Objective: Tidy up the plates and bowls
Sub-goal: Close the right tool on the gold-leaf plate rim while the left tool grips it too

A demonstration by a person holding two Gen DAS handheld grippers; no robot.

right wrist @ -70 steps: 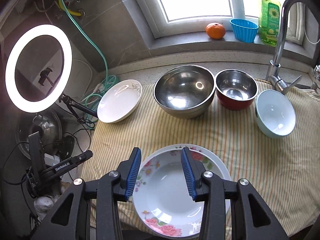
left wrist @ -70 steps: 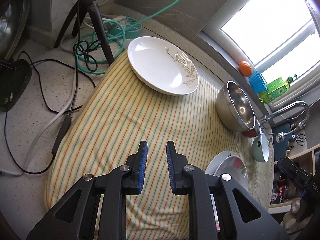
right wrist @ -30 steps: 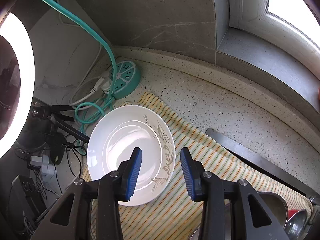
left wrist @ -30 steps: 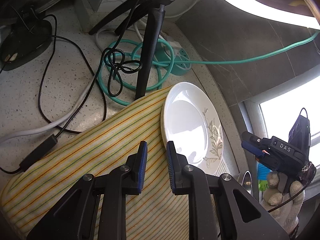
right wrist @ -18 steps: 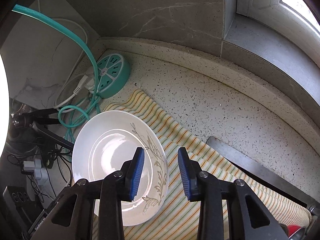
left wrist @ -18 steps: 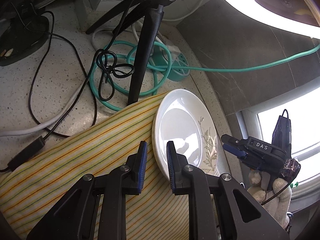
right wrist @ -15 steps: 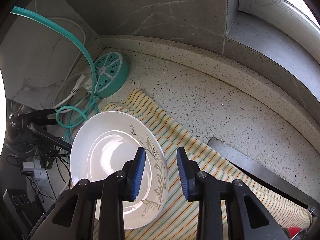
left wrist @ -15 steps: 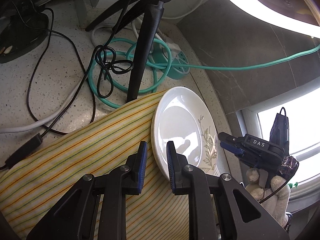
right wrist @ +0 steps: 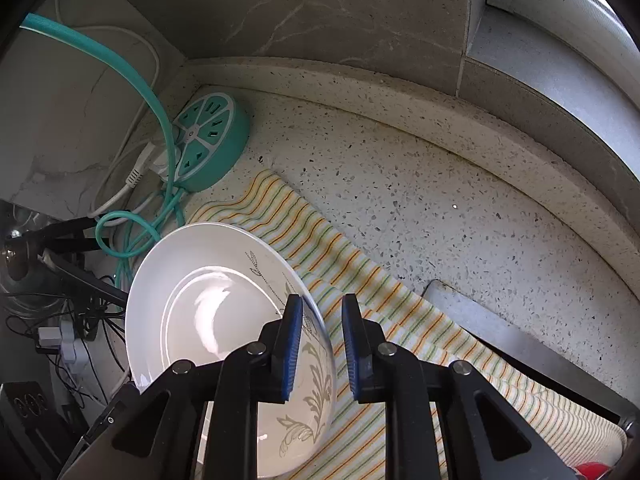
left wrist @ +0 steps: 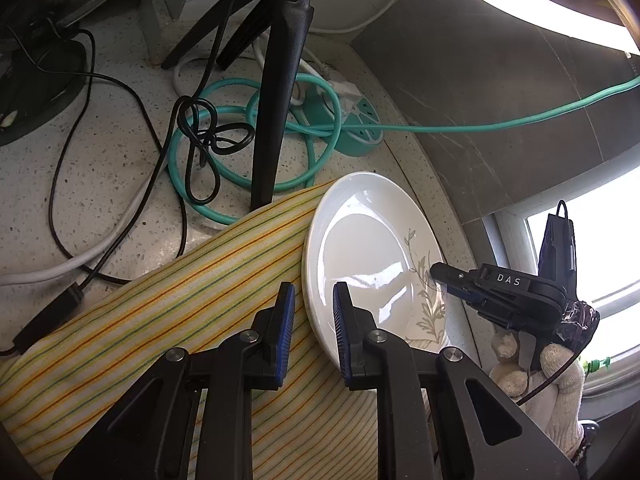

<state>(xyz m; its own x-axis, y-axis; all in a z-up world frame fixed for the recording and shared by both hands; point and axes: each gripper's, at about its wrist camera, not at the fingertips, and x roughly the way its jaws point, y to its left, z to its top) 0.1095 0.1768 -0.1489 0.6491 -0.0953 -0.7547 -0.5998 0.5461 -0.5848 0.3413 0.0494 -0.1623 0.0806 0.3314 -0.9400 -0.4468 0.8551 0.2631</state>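
Both grippers are shown at the white plate with the grey leaf motif, which lies at the far left corner of the striped cloth on the speckled counter, near the teal power hub and the black tripod leg. A second ago the right gripper was held above the plate with its jaws well apart; it has since been brought down over the decorated rim, and its jaws are closing with that rim between them, the blue pads not yet clearly pressed on it. The plate's right side appears slightly raised from the cloth in the right wrist view. The left gripper has been carried toward the opposite rim; its jaws are kept narrow as before, the rim lying at the gap between its fingertips, though whether it sits between them cannot be told. In the left wrist view the right gripper is seen at the far rim, in a gloved hand. The change is judged to mark the grasp of this plate, presumably before it is carried to the other dishes; lifting is not yet under way.
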